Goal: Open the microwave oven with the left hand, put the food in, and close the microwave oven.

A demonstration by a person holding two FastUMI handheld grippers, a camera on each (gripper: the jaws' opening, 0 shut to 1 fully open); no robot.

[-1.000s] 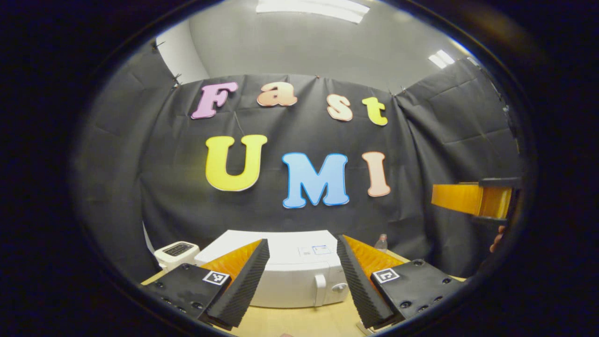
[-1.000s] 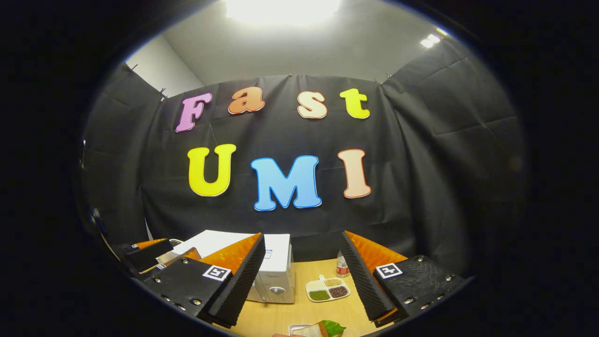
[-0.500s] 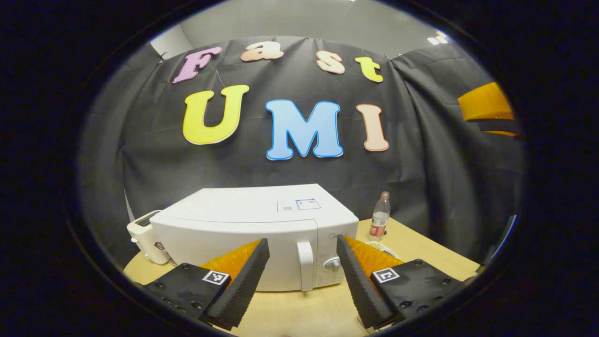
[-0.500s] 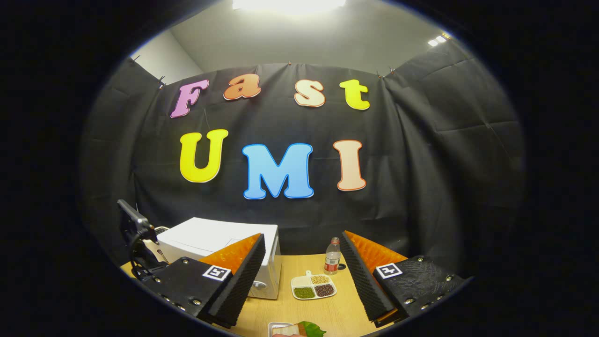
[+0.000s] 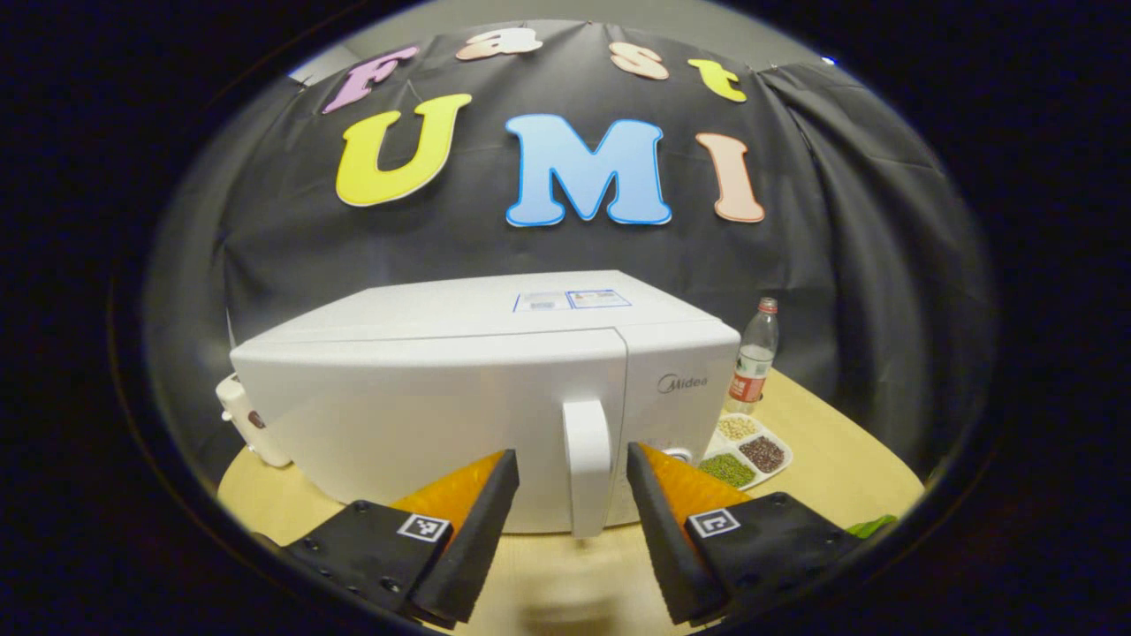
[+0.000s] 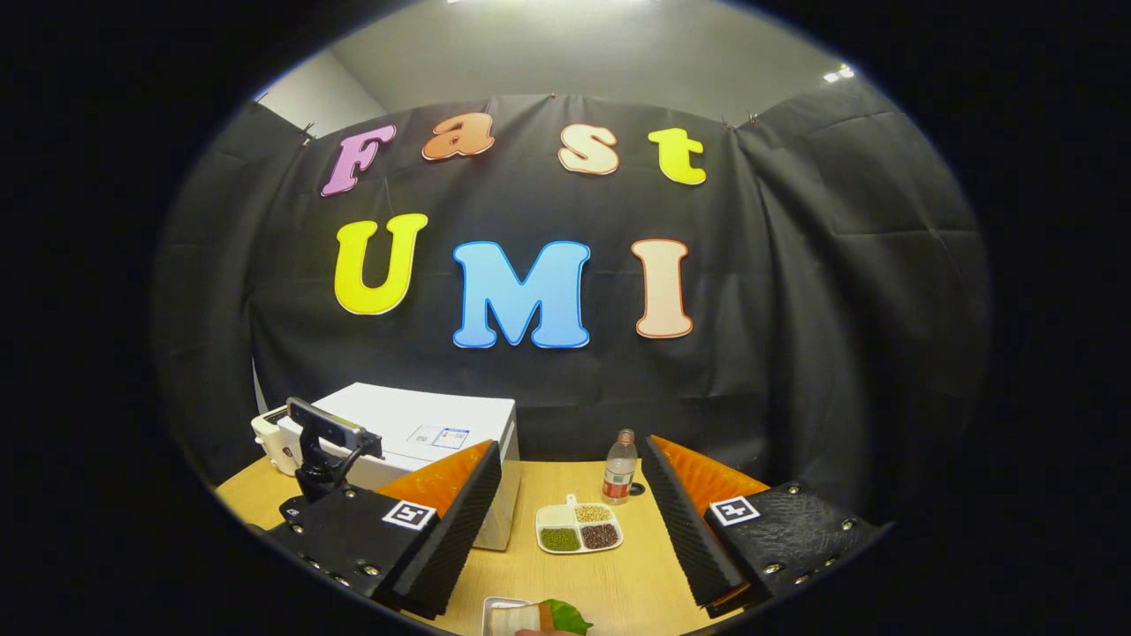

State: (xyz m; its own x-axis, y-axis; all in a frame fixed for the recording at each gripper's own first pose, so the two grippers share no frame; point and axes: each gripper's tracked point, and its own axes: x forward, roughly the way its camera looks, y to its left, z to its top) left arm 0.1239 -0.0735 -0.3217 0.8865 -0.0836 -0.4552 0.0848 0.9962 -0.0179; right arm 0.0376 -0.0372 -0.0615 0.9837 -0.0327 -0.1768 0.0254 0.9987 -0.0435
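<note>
- Here, in the left gripper view, the smooth white boxy microwave oven (image 5: 477,389) sits door shut on the pale wooden table (image 5: 848,459); the left gripper (image 5: 565,530) hangs wide apart, its ribbed fingers (image 5: 482,530) flanking the upright door handle (image 5: 588,464) without touching it, holding nothing.
- A divided dish (image 5: 747,446) beside the oven holds grains, near a plastic bottle (image 5: 751,358).
- In the right gripper view, the right gripper (image 6: 574,521) is spread and empty above the table; the food (image 6: 539,617), seemingly bread with a green leaf, lies at the bottom edge.
</note>
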